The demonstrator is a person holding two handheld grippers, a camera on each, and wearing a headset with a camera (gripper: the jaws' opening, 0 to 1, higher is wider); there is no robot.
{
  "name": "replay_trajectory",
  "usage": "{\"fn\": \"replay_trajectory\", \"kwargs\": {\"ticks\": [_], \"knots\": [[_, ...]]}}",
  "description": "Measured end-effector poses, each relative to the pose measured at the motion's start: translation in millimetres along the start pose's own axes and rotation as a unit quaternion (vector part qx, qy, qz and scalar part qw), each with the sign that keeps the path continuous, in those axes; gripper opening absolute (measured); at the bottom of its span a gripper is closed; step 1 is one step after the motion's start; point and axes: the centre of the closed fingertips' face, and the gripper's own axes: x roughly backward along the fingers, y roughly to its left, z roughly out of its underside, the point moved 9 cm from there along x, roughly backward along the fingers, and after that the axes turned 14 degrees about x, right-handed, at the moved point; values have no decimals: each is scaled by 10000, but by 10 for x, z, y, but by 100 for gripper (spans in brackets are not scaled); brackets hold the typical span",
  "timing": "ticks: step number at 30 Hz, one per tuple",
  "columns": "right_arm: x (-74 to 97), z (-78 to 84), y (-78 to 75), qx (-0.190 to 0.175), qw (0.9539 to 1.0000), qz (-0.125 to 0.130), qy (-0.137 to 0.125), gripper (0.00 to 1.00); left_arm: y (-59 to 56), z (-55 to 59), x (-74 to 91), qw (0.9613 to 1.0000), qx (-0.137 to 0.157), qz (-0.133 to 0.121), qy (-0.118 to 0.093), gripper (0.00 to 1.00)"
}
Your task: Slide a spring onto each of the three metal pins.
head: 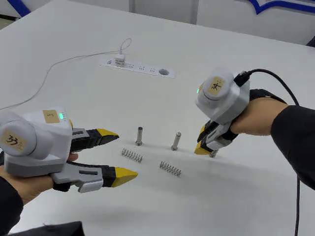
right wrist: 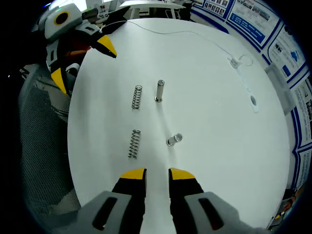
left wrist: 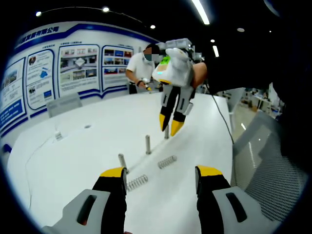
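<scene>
Shiny metal pins (head: 139, 136), springs (head: 170, 168); matt tbl (head: 74, 88).

One silver pin (head: 139, 136) is standing upright on its small base, and a second pin (head: 176, 141) is standing near it. One spring (head: 132, 155) and another spring (head: 170, 168) are lying flat just in front, touching neither. A third pin (head: 213, 154) is showing only partly, farther right.

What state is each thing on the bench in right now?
Left tool: open, empty.
Right tool: narrowly open, empty.
Left pin: upright, bare.
Middle pin: upright, bare.
Third pin: mostly hidden by right tool.
Left spring: lying loose.
Right spring: lying loose.
Power strip: one plug in.
</scene>
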Motion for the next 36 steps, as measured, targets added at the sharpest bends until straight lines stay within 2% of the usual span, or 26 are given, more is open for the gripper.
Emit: {"fn": "replay_trajectory", "kwargs": {"ticks": [20,36], "knots": [[-363,-335,127,84,9993,-295,-197,18,-12,2,-9,10000,-17,14,25,58],[-668,-417,163,-243,9991,-289,-211,15,-20,18,-12,10000,-14,16,60,57]]}}
